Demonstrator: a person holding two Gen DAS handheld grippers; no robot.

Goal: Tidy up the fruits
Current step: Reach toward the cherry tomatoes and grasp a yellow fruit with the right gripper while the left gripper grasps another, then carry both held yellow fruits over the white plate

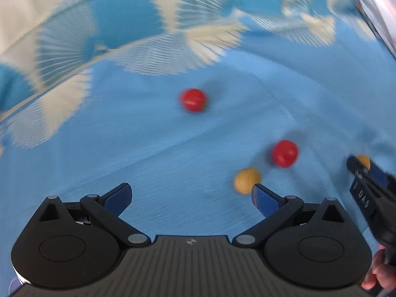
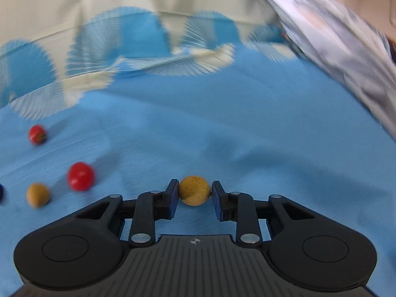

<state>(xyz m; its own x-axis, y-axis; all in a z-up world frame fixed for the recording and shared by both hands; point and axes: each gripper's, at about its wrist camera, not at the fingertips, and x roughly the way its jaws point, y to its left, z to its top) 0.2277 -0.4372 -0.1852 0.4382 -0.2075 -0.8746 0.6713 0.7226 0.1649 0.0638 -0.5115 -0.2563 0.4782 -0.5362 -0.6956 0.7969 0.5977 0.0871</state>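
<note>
In the left wrist view, the blue cloth (image 1: pixel 148 148) with its pale fan-shaped pattern covers the whole surface, creased in long folds. The left gripper (image 1: pixel 191 198) hangs above it with its jaws wide apart and nothing between them. Ahead of it, a little left of centre in the view, lies a red fruit (image 1: pixel 193 99), alone and well apart from the rest. Further right, a yellow fruit (image 1: pixel 247 180) sits on the cloth just beside the tip of the left gripper's right finger (image 1: pixel 264 201); whether they touch cannot be told through the blur. A second red fruit (image 1: pixel 284 153) rests near it, up and to the right. At the right edge the right gripper (image 1: pixel 363 170) comes into view, with another yellow piece showing at its tip.

In the right wrist view, the far red fruit (image 2: pixel 37 134) lies at the left, the loose yellow fruit (image 2: pixel 37 194) below it, and the nearer red fruit (image 2: pixel 80 176) just beside that one. In the centre, the right gripper (image 2: pixel 194 193) has its jaws clamped on a speckled yellow fruit (image 2: pixel 194 190), held at the fingertips over the cloth. A shiny silvery sheet (image 2: pixel 334 49) runs along the right side.
</note>
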